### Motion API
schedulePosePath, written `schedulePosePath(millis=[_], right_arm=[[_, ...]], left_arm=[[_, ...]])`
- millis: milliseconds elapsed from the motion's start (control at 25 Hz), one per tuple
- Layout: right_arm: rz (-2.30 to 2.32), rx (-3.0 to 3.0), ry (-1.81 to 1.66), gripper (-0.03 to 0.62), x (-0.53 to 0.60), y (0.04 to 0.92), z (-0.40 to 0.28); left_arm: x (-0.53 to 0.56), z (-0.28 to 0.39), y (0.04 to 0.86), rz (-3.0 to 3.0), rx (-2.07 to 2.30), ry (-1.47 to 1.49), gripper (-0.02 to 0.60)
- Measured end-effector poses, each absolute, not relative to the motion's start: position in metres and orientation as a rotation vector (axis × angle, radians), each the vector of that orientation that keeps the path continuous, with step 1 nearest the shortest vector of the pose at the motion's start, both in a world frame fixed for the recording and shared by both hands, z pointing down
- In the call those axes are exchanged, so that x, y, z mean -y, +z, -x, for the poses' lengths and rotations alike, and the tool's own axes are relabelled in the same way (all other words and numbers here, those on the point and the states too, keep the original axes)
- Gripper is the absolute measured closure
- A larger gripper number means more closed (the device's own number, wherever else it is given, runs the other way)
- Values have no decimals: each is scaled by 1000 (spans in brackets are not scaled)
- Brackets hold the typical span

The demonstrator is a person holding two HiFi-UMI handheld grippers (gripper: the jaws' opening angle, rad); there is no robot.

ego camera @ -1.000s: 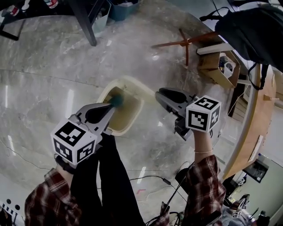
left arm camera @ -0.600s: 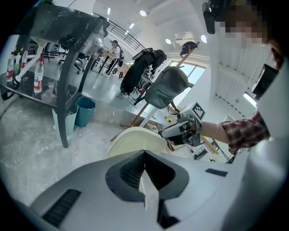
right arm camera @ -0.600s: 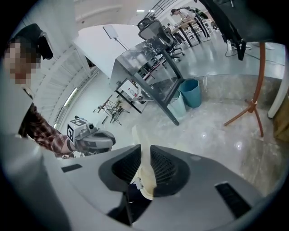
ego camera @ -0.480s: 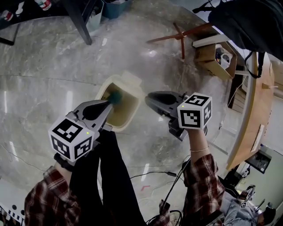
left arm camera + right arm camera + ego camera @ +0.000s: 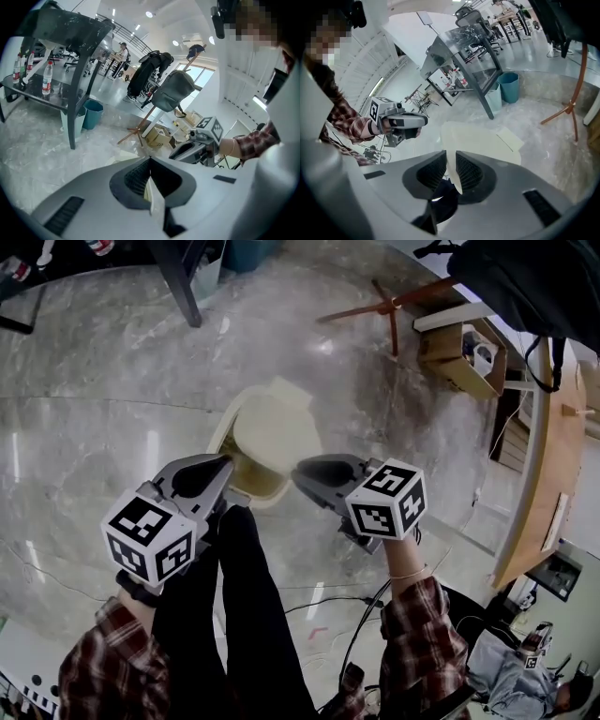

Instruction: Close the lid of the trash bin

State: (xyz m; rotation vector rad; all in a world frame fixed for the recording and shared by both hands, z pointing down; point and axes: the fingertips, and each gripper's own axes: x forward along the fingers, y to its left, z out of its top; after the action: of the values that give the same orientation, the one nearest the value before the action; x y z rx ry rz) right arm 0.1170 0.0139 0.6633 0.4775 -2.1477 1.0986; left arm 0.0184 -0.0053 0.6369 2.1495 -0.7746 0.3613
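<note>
Right gripper [image 5: 302, 471] is pinched on the near edge of the lid [image 5: 277, 432]; its own view shows the thin cream sheet clamped between ribbed black pads. Left gripper [image 5: 225, 463] is closed on a cream edge too, which I take to be the near-left rim of the trash bin [image 5: 246, 493], steadying it.

A second ago the lid stood up at the far side and the whole opening gaped. Now the lid has swung down over most of it, leaving only a dark sliver by the near rim, and the right gripper has travelled in towards the bin with it. By my reading the closing is nearly done, with a last short drop left.

Both bin and lid look like smooth, matte cream plastic, rounded-rectangular, the lid slightly domed. Beneath them the marble floor [image 5: 94, 381] is grey, veined and glossy, streaked with lamp reflections. Farther off stands a thin wooden stand [image 5: 394, 310].
</note>
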Motion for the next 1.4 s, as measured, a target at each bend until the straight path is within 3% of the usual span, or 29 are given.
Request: schedulePosePath(millis=[360,640,1400], right_arm=[[-480,2099,1129,530,-66,714,-90],[-546,2060,1110,579,-86,763,-80],[-571,1925,941,580,-111,850,-70]], left_arm=[[-10,-7,668,-2108,771,390,569],[-17,-4,693,-2074,750,434,569],[-26,4,707,-2038,780,456,570]])
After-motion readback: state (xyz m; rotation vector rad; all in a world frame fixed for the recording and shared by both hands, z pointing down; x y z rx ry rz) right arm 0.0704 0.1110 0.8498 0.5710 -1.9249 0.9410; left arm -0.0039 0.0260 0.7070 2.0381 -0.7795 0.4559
